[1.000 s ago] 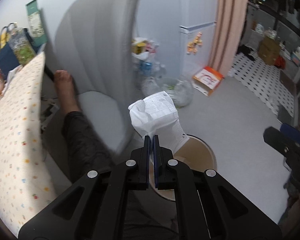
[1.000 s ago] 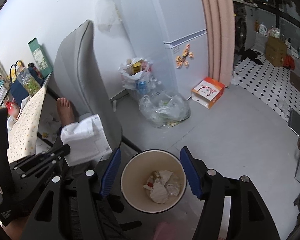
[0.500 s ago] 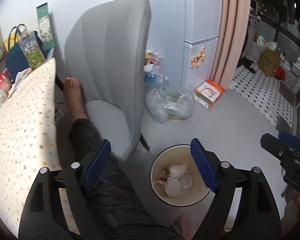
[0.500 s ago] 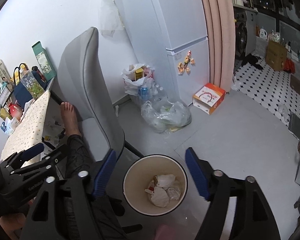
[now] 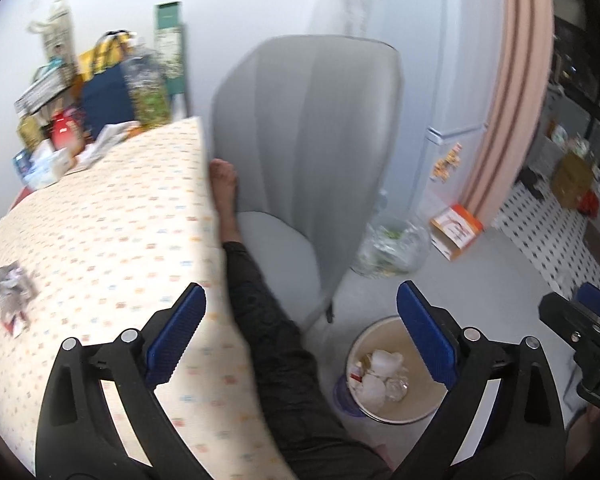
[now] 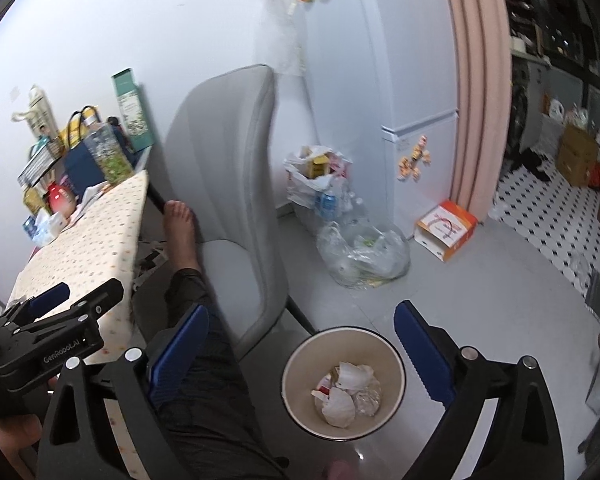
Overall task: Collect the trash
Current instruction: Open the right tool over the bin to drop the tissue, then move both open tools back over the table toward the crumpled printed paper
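One bin (image 6: 342, 380) on the floor beside one grey chair (image 6: 228, 184), holding several crumpled trash pieces (image 6: 346, 394). Left gripper (image 5: 300, 336) and right gripper (image 6: 302, 344) above bin, jaws of both opening, nothing between. One wrapper (image 5: 10, 288) on table (image 5: 112, 216), well apart from bin.

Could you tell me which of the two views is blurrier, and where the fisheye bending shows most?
Left wrist view: motion-smeared, worst on the clutter behind the tablecloth. Right wrist view: sharper, with the waste bin crisp. Both bend the pink curtain near the frame edge.
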### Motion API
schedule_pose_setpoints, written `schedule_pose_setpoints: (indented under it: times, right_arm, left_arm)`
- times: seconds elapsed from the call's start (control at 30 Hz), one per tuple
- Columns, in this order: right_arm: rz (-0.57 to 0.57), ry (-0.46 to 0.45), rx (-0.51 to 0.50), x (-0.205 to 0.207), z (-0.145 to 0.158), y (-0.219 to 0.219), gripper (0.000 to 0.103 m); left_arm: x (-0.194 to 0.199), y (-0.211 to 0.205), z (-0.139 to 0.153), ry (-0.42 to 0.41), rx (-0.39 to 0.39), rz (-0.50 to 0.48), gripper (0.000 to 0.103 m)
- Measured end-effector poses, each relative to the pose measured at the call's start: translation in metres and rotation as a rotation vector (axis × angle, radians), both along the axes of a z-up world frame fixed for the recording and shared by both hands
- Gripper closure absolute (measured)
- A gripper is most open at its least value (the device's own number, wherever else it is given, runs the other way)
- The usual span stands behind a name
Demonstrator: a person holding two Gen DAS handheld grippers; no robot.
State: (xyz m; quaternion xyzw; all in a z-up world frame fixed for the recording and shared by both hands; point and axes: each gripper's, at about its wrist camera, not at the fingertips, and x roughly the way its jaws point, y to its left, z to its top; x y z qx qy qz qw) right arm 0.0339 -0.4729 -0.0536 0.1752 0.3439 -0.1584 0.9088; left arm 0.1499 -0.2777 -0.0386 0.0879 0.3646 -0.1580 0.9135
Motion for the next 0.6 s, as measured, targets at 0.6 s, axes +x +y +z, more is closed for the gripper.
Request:
schedule_pose_setpoints:
  times: [0.6]
  right_arm:
    - [0.218,-0.046,-0.108,0.027,0.051,0.136,0.008]
  left_arm:
    - [-0.013,0.151,0.039,-0.094,-0.128,0.238,0.006]
